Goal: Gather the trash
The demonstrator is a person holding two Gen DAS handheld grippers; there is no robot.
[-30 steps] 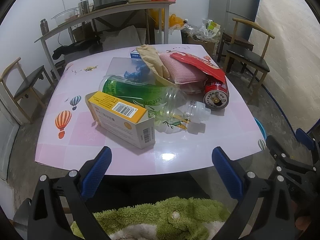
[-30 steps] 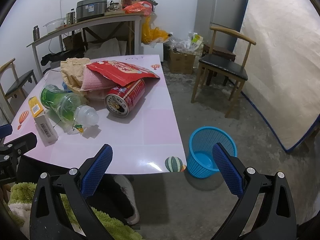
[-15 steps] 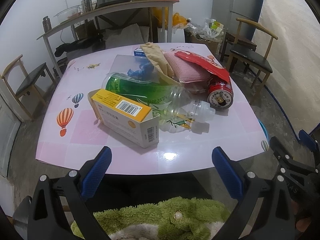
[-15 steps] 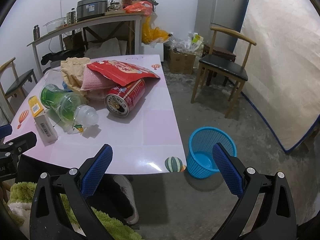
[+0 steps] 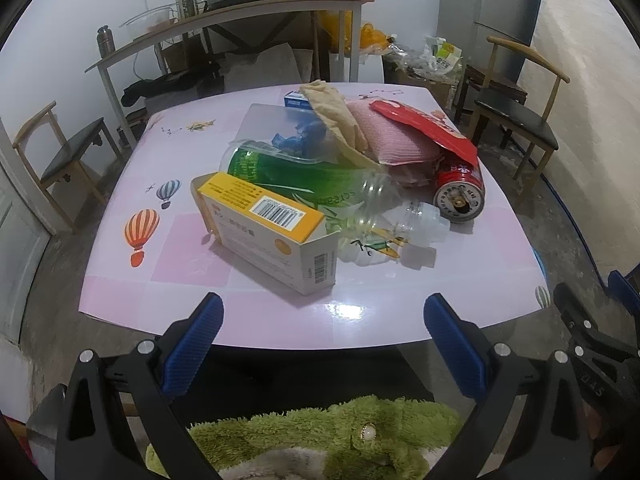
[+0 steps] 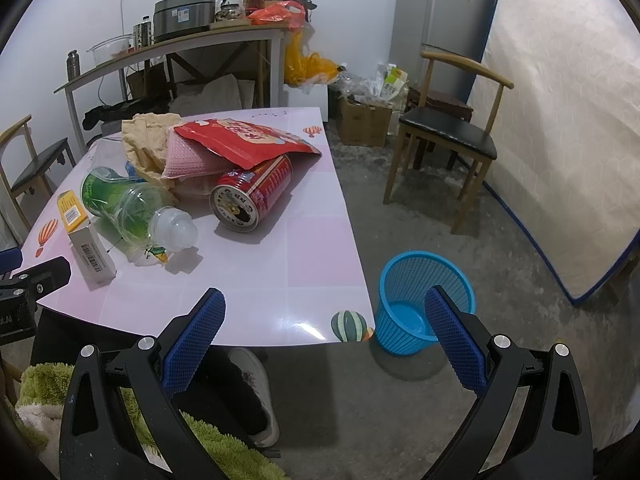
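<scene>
**Two open grippers before a littered table**

Two grippers hang at the near edge of a pink tabletop printed with hot-air balloons [image 5: 256,320], and neither touches anything. The left gripper [image 5: 322,344] has its blue-padded jaws spread wide with nothing between them; the right gripper [image 6: 324,340] is spread just as wide and is also empty.

Trash lies heaped in the middle of the table. Nearest the left gripper is a yellow-and-white cardboard box with barcodes [image 5: 276,228], lying flat with an end flap open. Just behind it, touching it, lies a clear plastic bottle with a green label [image 5: 316,184], on its side with its cap end towards the table's right side. To the right, a red metal can [image 5: 460,192] lies on its side, its end facing the camera. A red foil snack bag [image 5: 424,128] drapes over the can, with a pink sponge-like pad [image 5: 384,140] and crumpled tan paper [image 5: 340,120] beneath it.

On the concrete floor beside the table's right corner stands a blue plastic mesh wastebasket [image 6: 420,296], upright and seemingly empty. Green fuzzy fabric [image 5: 332,436] shows below the left gripper.
</scene>
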